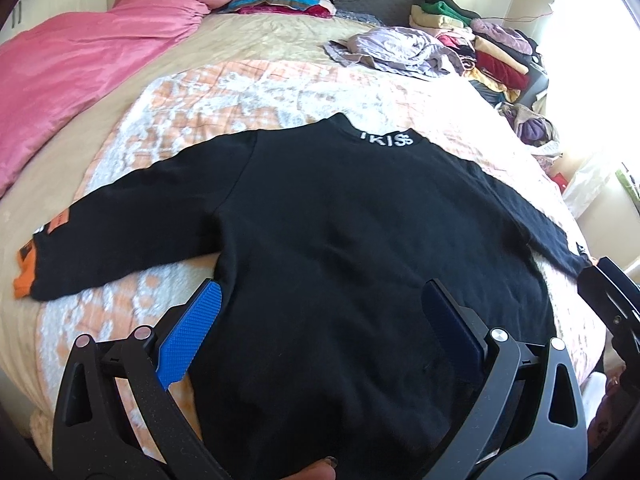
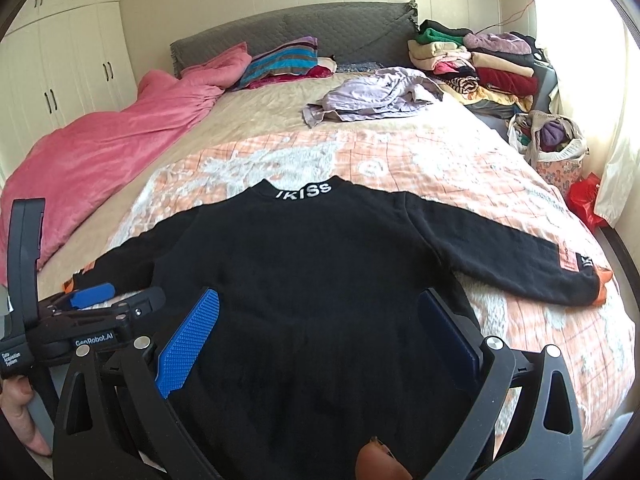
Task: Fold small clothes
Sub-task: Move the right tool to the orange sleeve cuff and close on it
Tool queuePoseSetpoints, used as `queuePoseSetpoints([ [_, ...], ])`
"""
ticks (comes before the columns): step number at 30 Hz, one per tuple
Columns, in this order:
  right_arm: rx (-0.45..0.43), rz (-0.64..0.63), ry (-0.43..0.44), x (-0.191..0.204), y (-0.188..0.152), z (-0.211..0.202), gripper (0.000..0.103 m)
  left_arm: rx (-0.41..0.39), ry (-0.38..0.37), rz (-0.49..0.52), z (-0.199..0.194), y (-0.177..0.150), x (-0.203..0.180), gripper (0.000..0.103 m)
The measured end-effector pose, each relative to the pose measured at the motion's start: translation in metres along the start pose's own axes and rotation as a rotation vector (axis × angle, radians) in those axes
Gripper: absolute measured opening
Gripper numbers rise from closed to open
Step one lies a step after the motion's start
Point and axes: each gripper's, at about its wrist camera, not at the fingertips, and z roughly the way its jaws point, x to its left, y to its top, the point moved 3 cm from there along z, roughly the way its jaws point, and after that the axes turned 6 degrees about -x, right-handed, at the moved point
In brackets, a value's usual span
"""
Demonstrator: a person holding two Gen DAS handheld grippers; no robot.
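A small black sweater (image 1: pixel 340 220) lies flat on the bed, back up, both sleeves spread, with white letters on the far collar. Its left sleeve ends in an orange cuff (image 1: pixel 24 272). My left gripper (image 1: pixel 322 286) stands open over the sweater's lower left body, nothing between its blue pads (image 1: pixel 192 332). In the right wrist view the same sweater (image 2: pixel 312 260) fills the foreground. My right gripper (image 2: pixel 320 294) is open above the lower hem, holding nothing. The left gripper (image 2: pixel 132 294) shows there at the left, held by a hand (image 2: pixel 20 412).
An orange-and-white blanket (image 2: pixel 400 160) lies under the sweater. A pink duvet (image 2: pixel 100 140) covers the bed's left side. A crumpled lilac garment (image 2: pixel 372 96) and a pile of folded clothes (image 2: pixel 480 60) sit far right. A full bag (image 2: pixel 552 140) stands beside the bed.
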Motion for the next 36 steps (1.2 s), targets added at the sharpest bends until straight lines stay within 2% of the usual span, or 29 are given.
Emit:
queuePoseSetpoints([
  [10,-0.013,0.062,-0.009,-0.023,0.024,0.022,0.099,0.007,0.000,0.016,0.024,0.021,-0.014,0.094],
  [18,-0.041,0.140,-0.059,-0.056,0.049,0.042,0.099,0.021,-0.014,0.029,0.044,0.045,-0.029,0.094],
  [27,-0.070,0.257,-0.174,-0.113,0.059,0.057,0.099,0.026,-0.019,0.061,0.066,0.069,-0.051,0.094],
  [36,-0.076,0.407,-0.324,-0.183,0.037,0.059,0.099,0.042,-0.018,0.123,0.089,0.078,-0.080,0.094],
])
